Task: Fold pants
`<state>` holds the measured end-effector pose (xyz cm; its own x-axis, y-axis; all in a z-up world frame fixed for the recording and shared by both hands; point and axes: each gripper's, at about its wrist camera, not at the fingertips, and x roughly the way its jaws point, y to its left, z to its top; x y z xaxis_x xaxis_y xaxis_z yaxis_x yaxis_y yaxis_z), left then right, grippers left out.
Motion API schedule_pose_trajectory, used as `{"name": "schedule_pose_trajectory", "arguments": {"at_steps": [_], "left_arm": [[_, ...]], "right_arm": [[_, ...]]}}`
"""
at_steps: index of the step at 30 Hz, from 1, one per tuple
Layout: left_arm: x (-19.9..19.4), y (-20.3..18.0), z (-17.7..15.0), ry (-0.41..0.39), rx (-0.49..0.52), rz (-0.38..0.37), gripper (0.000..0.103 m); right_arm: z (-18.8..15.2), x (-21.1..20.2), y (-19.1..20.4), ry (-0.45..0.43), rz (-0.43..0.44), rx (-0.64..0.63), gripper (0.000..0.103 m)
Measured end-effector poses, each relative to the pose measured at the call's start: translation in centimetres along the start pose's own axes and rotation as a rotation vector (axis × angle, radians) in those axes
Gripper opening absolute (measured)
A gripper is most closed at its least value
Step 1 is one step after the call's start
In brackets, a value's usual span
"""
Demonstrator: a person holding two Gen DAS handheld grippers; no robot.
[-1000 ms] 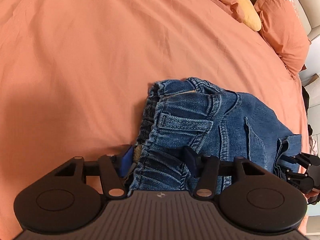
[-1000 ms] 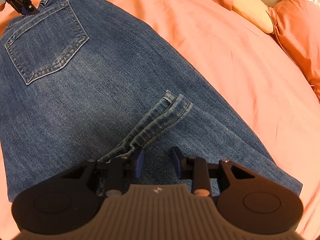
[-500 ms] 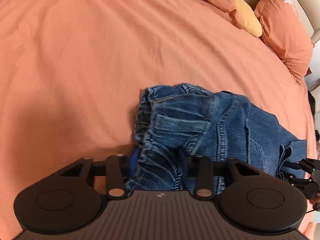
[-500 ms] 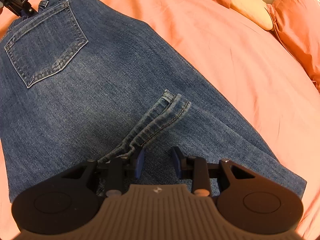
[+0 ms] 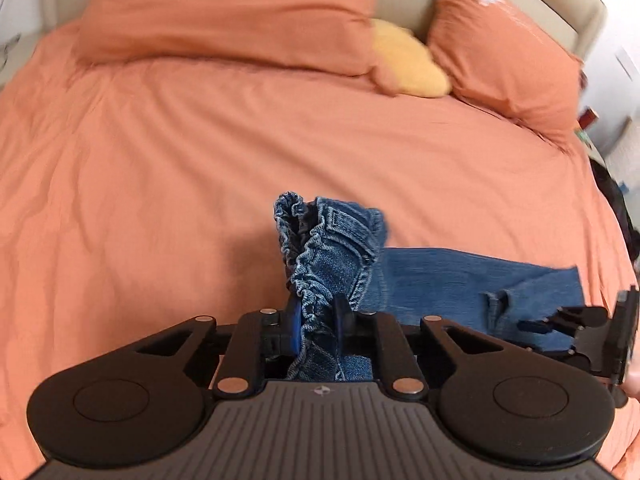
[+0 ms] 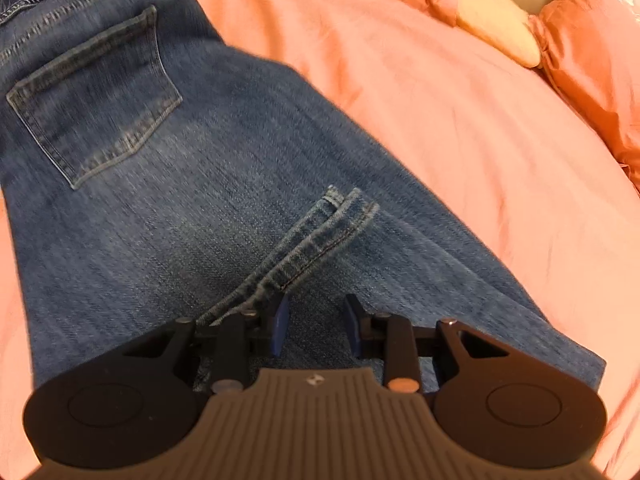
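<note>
On bed point(image 5: 200, 152), L gripper point(image 5: 317, 320) pinching jeans point(image 5: 320, 264)

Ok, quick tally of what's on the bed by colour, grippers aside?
Blue: 1, the jeans, waistband bunched in the left gripper, whose jaws have just been closing.
Orange: 2, the pillows at the headboard.
Yellow: 1, the cushion between them.
Total: 4, all on the orange bedspread.
</note>
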<state>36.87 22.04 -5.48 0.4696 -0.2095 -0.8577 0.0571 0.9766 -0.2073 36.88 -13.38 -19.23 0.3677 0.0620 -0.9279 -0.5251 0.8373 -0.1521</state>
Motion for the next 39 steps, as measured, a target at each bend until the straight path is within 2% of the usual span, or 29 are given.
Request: {"name": "schedule_pose_trajectory", "arguments": {"at_steps": [6, 11, 14, 18, 20, 22, 25, 29, 32, 36, 38, 39], "left_arm": [[-2.1, -10.4, 1.1, 0.008, 0.149, 0.018, 0.016], [-1.2, -19.4, 0.8, 0.033, 0.248, 0.027, 0.015], [1.3, -24.4, -0.5, 0.068, 0.320, 0.038, 0.015], [6.2, -30.2, -3.0, 0.159, 0.402, 0.063, 0.013], [8.9, -32.2, -4.5, 0.216, 0.423, 0.050, 0.003], [11.5, -33.7, -5.6, 0.298, 0.407, -0.002, 0.001], [13.4, -34.9, -6.7, 0.350, 0.411, -0.053, 0.004], [11.2, -34.9, -6.7, 0.292, 0.434, -0.105, 0.015], [9.2, -33.0, -5.8, 0.204, 0.455, -0.048, 0.015], [7.8, -27.6, -5.3, 0.145, 0.385, 0.043, 0.018], [7.6, -24.5, -5.7, 0.138, 0.341, 0.068, 0.020], [7.6, -23.1, -5.9, 0.141, 0.323, 0.076, 0.020]], "right_arm": [[-2.0, -3.7, -0.9, -0.037, 0.020, 0.013, 0.027], [-4.7, -6.5, -1.8, -0.066, 0.040, 0.042, 0.027], [-7.1, -7.8, -2.8, -0.088, 0.060, 0.074, 0.027], [-9.8, -8.9, -3.8, -0.105, 0.068, 0.106, 0.027], [-10.9, -9.1, -4.4, -0.110, 0.071, 0.140, 0.027], [-12.1, -9.1, -4.9, -0.106, 0.077, 0.177, 0.027], [-13.8, -9.1, -5.1, -0.104, 0.087, 0.209, 0.027], [-15.2, -9.8, -5.2, -0.123, 0.116, 0.246, 0.028], [-15.1, -10.6, -5.4, -0.168, 0.185, 0.320, 0.028], [-13.4, -10.9, -5.8, -0.228, 0.279, 0.449, 0.028], [-12.4, -10.5, -6.2, -0.249, 0.334, 0.539, 0.032], [-11.8, -10.0, -6.6, -0.252, 0.358, 0.587, 0.037]]}}
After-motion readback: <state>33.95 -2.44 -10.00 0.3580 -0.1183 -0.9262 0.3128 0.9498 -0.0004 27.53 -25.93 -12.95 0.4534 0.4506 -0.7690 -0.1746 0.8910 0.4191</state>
